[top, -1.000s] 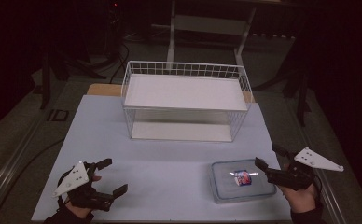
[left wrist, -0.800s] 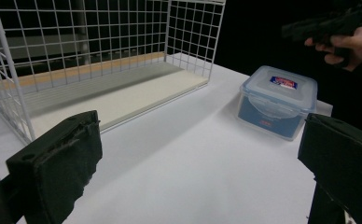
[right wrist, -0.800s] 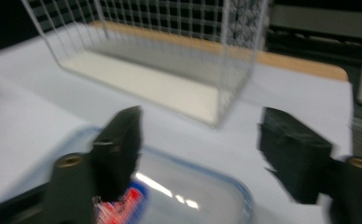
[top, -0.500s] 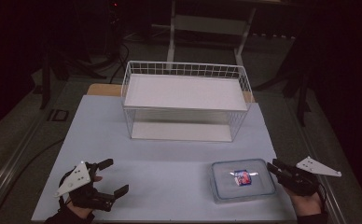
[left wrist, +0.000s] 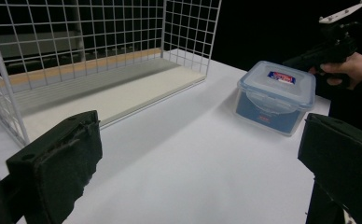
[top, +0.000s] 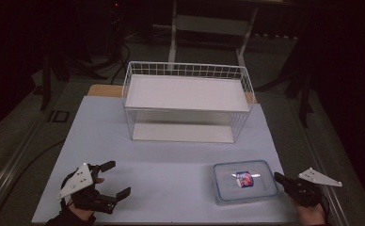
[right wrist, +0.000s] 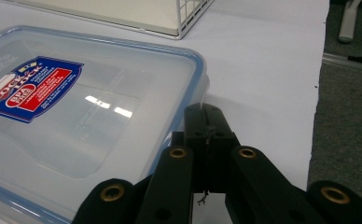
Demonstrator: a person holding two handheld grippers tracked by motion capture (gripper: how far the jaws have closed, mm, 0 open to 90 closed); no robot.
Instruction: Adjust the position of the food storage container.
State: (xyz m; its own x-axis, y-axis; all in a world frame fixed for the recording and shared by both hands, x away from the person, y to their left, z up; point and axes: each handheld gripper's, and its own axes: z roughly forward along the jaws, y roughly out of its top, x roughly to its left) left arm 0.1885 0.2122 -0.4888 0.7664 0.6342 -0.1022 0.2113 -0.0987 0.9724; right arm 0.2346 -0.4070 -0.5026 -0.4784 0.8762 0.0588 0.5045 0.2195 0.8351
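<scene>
A clear plastic container (top: 227,188) with a blue-rimmed lid and a red and blue label sits at the front right of the white table (top: 171,165). My right gripper (top: 277,177) lies low at the container's right edge. Its jaws have just been closing and now stand shut, and I see nothing between them. In the right gripper view the joined tips of the right gripper (right wrist: 206,114) touch the lid's rim on the container (right wrist: 76,107). My left gripper (top: 119,178) rests at the front left, open and empty. From the left gripper (left wrist: 202,158) the container (left wrist: 274,95) stands ahead to the right.
A white wire basket (top: 185,70) with a pale floor board stands at the back middle of the table, its near wall (left wrist: 188,28) close ahead of the left gripper. The table's right edge (right wrist: 316,93) runs just past the right gripper, with dark floor beyond it.
My right gripper has sunk towards the table beside the container and its jaws have gone from wide open to shut. The left gripper has kept still.
</scene>
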